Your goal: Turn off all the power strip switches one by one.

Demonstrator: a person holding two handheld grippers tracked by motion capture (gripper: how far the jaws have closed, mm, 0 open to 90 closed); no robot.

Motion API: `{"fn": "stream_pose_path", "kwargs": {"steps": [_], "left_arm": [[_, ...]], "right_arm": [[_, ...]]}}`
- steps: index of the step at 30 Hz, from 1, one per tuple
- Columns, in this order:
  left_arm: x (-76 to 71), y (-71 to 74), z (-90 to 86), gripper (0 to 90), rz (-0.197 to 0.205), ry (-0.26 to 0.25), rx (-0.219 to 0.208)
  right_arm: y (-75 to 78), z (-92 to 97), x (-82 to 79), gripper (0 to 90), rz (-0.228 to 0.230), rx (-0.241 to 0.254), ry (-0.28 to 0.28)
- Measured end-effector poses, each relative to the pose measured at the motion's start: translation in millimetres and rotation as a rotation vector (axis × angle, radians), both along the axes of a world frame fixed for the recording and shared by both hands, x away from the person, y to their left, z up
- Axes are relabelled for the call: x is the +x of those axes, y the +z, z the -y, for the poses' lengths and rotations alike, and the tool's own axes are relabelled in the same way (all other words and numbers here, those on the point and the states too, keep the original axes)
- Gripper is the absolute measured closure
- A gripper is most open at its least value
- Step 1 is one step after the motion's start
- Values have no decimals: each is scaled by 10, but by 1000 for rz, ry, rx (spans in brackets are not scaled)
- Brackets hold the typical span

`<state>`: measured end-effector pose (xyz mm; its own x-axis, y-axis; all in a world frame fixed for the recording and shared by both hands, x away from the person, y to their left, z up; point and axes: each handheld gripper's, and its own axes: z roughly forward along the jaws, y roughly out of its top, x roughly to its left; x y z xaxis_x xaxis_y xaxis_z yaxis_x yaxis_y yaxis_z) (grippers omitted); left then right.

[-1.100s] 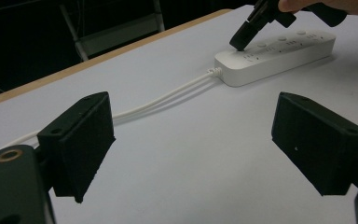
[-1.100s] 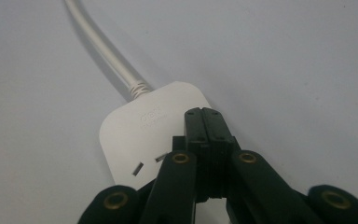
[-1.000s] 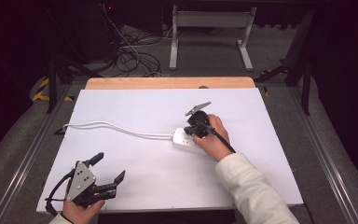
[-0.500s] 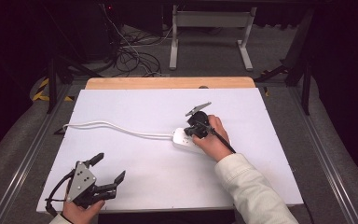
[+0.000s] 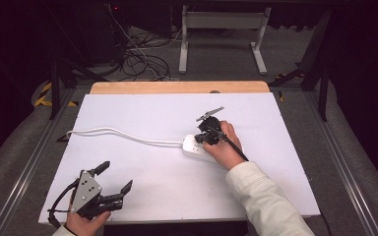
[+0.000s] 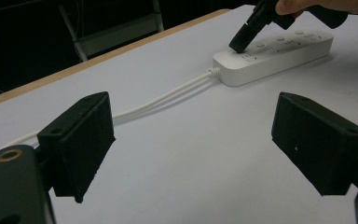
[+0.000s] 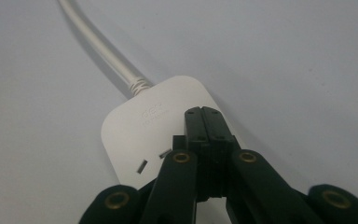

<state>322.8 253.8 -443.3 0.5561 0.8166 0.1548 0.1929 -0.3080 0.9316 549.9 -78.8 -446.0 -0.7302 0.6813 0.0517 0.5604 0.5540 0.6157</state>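
Nothing has shifted since the earlier frames: both of your hands sit where they were, and the white power strip lies in the same spot on the bench. Your right tongs are pressed together, the two black jaws flat against each other with nothing between them, and their joined tip comes down on the top face of the power strip near its cable end; in the right gripper view the closed jaws meet the strip's surface just beyond a pair of socket slots. Seen from above, the strip rests a little to the 3 o'clock side of the bench's centre, lying roughly along the 10-to-4 o'clock line, with your right hand covering its 4 o'clock end. Its white cable leaves the uncovered end and runs toward 9 o'clock, reaching the bench edge there. Your left tongs are spread wide with nothing between them, held low at about 7 o'clock near the bench's front edge, well apart from the strip. In the left gripper view the two open pads frame bare bench, with the strip and the tip of the other tongs pressing on it farther off at about 1 o'clock.
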Motion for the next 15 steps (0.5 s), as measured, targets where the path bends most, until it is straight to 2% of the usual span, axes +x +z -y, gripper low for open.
{"fn": "stream_pose_path", "kwargs": {"steps": [5, 8, 11, 12, 13, 14, 15], "left_arm": [[2, 0, 2, 135, -1, 0, 1], [0, 1, 3, 135, -1, 1, 2], [-1, 3, -1, 135, 0, 2, 2], [2, 3, -2, 135, -1, 3, -1], [4, 3, -4, 135, 0, 4, 0], [7, 2, -5, 135, 0, 4, -1], [12, 1, -8, 135, -3, 4, 0]], "right_arm": [[-1, -1, -1, 900, -3, 2, -7], [-7, -14, -4, 900, 10, -14, -12], [-3, 18, 20, 900, -23, 18, -27], [44, 12, 7, 900, -25, 24, -1], [44, 12, 7, 900, -25, 24, -1], [81, 2, -15, 900, -18, 19, 12], [143, -2, -54, 900, 18, 49, 24]]}}
